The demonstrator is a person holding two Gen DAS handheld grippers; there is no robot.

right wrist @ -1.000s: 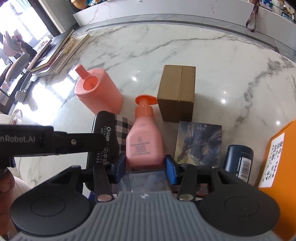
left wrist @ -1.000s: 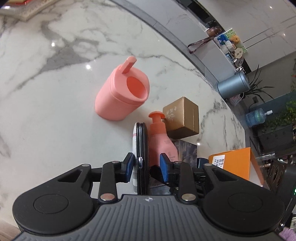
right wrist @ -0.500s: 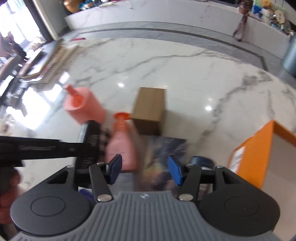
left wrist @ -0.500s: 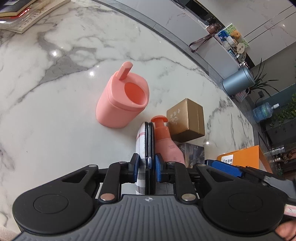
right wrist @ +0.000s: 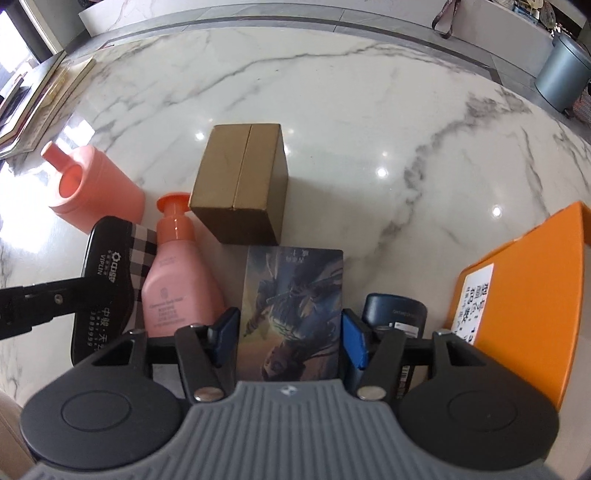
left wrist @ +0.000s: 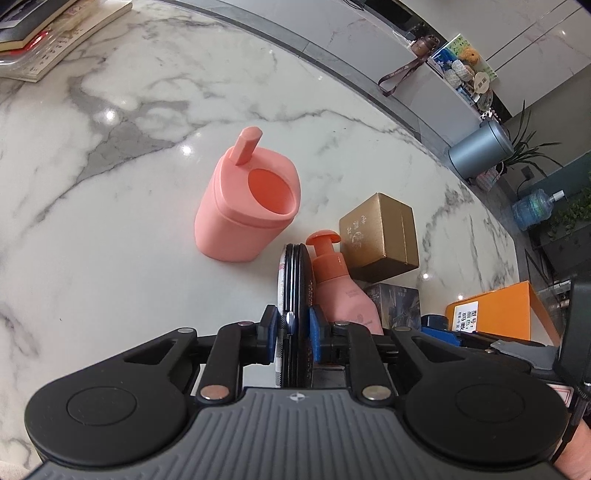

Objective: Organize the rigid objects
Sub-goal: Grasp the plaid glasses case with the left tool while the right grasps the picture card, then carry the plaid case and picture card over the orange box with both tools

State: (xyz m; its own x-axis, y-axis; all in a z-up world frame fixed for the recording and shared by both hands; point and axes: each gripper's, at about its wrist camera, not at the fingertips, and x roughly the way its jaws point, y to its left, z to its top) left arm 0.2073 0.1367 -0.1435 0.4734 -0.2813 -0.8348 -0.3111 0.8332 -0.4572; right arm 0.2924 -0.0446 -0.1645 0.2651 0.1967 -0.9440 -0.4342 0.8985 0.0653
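Observation:
My left gripper [left wrist: 292, 328] is shut on a flat black case with a plaid side [left wrist: 293, 280], held on edge; it also shows in the right wrist view [right wrist: 107, 280]. A pink pump bottle [right wrist: 177, 273] stands right of it. My right gripper [right wrist: 289, 339] is open, its jaws on either side of a picture-printed box [right wrist: 295, 295]; I cannot tell if they touch it. Behind stand a gold-brown carton [right wrist: 242, 184] and a pink lidded canister [left wrist: 247, 206]. A dark blue bottle [right wrist: 395, 317] lies right of the printed box.
An orange box [right wrist: 524, 291] with a white label sits at the right on the marble table [right wrist: 332, 92]. Books [left wrist: 40, 33] lie at the far left edge. A grey bin [right wrist: 561, 70] stands on the floor beyond the table.
My left gripper closed on the plaid case. My right gripper shifted right from the pink pump bottle and now straddles the printed box.

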